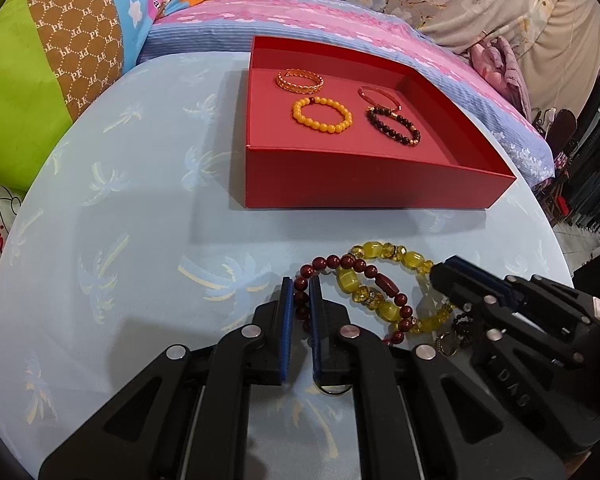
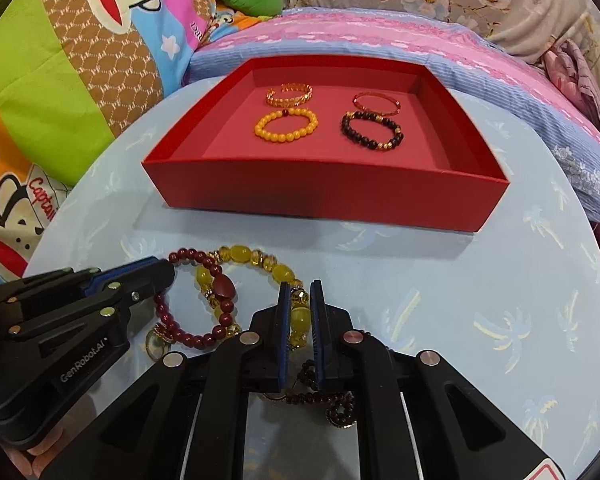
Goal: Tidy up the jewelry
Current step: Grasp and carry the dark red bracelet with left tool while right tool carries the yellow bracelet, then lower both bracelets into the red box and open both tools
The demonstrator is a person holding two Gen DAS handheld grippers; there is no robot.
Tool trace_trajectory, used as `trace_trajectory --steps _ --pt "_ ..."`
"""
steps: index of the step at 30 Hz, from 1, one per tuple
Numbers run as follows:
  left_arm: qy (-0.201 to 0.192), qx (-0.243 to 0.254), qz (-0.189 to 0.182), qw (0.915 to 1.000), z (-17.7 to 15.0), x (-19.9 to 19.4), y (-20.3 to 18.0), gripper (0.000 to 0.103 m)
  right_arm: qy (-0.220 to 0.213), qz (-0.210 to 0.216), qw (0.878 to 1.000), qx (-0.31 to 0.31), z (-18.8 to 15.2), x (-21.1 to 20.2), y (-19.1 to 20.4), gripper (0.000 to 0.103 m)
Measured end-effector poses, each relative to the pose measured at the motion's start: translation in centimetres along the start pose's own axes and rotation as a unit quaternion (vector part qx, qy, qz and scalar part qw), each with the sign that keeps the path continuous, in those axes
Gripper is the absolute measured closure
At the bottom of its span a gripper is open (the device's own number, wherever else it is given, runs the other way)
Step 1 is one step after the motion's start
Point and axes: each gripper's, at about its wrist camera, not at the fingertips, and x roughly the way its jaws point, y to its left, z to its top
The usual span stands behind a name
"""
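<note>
A red tray (image 1: 360, 184) (image 2: 320, 200) at the back of the round table holds several bracelets: a gold band (image 1: 300, 79), an orange bead one (image 1: 323, 115), a thin red bangle (image 1: 380, 96) and a dark bead one (image 1: 394, 126). In front of the tray, a dark red bead bracelet (image 1: 380, 280) (image 2: 188, 332) and a yellow bead bracelet (image 1: 384, 304) (image 2: 256, 258) lie tangled. My left gripper (image 1: 301, 286) is shut on the red bracelet's beads. My right gripper (image 2: 300, 292) is shut on a yellow bead. A small dark bead string (image 2: 324, 396) lies under my right gripper.
The table (image 1: 120, 240) has a light blue palm-print cover. Bright cartoon pillows (image 2: 60, 80) lie to the left, and a pink and blue blanket (image 2: 480, 48) behind the tray. The table's right edge drops off to dark furniture (image 1: 592, 168).
</note>
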Motion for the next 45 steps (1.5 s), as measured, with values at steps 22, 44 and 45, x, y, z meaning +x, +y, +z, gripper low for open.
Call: trace_trajectory --steps 22,44,45 --pt "-0.068 0.062 -0.064 0.9936 9.7 -5.0 -6.1 0.095 -0.088 -0.005 0.996 0.025 8.9 -6.4 -4.7 0.094" --pt "-0.011 0.023 -0.027 0.9993 11.5 4.8 -2.1 0.095 -0.049 0.038 0.995 0.077 13.7 1.5 -6.5 0.102" --pt "-0.008 0.023 -0.021 0.9995 11.4 5.0 -1.9 0.095 -0.048 0.036 0.995 0.076 13.7 1.7 -6.5 0.102"
